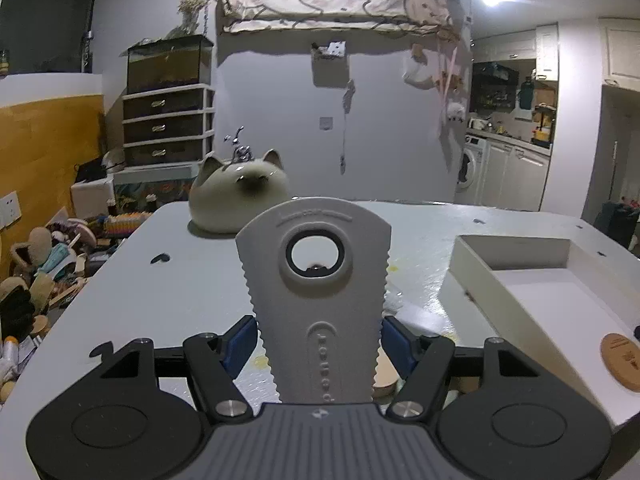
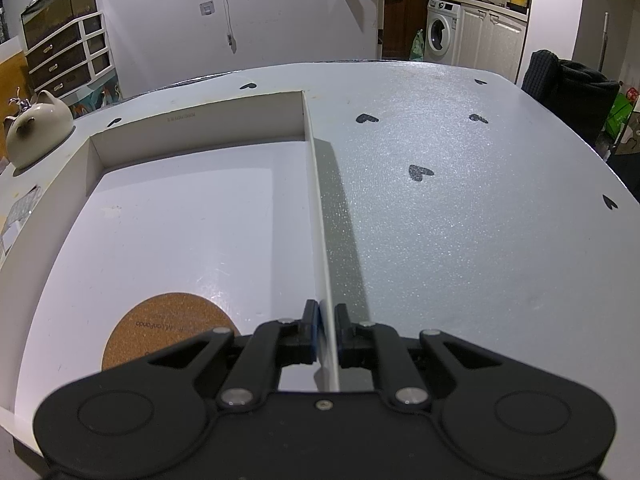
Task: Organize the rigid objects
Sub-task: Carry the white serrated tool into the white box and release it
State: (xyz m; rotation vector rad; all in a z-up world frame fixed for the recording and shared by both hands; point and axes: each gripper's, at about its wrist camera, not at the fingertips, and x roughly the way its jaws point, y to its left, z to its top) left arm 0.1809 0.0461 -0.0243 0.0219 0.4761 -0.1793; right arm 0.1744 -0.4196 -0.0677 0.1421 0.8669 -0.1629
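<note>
My left gripper (image 1: 318, 342) is shut on a grey jar and bottle opener (image 1: 316, 280) with toothed edges and a round hole. It holds the opener above the table, its wide end pointing away. A shallow white box (image 1: 516, 258) lies to the right on the table, with a round cork coaster (image 1: 622, 360) inside. In the right wrist view my right gripper (image 2: 327, 320) is shut on the right wall (image 2: 318, 200) of that white box (image 2: 192, 128). The cork coaster (image 2: 168, 328) lies in the box's near corner.
A ceramic cat-shaped pot (image 1: 240, 194) stands at the table's far left, also seen as the cat pot (image 2: 38, 130) left of the box. The grey table (image 2: 460, 200) has black heart marks. Clutter (image 1: 44, 280) lies on the floor at left. A second round wooden piece (image 1: 386, 372) lies under the left gripper.
</note>
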